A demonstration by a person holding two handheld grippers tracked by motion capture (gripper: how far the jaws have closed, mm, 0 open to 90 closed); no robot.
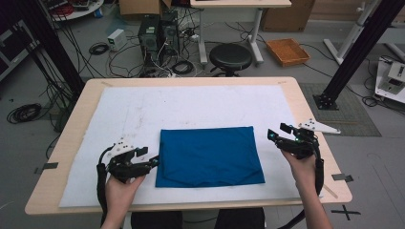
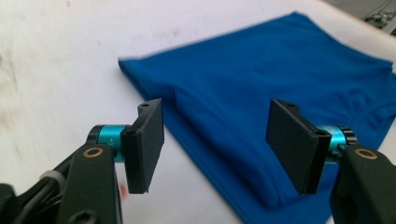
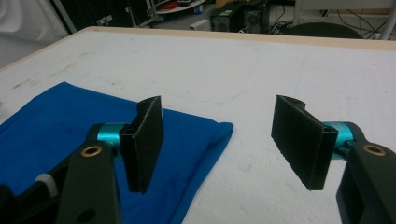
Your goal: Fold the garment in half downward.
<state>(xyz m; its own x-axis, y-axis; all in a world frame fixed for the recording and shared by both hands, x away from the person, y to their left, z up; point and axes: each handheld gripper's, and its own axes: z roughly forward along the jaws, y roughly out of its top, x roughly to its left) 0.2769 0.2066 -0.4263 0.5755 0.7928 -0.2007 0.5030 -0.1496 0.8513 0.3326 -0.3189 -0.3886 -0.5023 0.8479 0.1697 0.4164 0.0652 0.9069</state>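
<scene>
Left gripper (image 1: 154, 161): near left of table, at the cloth's left edge; jaws wide apart, nothing between the pads. In the left gripper view (image 2: 215, 144) the cloth's near edge lies under the gap, not pinched. Lower body cut off at the frame bottom.
Right gripper (image 1: 271, 134): just off the cloth's far right corner; jaws wide apart, holding nothing. In the right gripper view (image 3: 219, 142) the cloth corner sits below the left jaw, bare sheet below the right one; whether the jaw touches the cloth I cannot tell.
Hands: left hand (image 1: 120, 187) and right hand (image 1: 302, 167) enter from the bottom; forearms cut off at the frame edge.
Cloth (image 1: 208, 156): blue, folded to a rectangle, flat on the sheet, centre-near part of the table. Fold layers hard to count; near edge looks doubled in the left gripper view (image 2: 261, 93).
Sheet (image 1: 191, 105): white, faintly stained, covers most of the table (image 1: 305, 109).
Beyond table: stool (image 1: 230, 57), partly hidden by the far edge; cables and boxes on the floor, too small to identify.
</scene>
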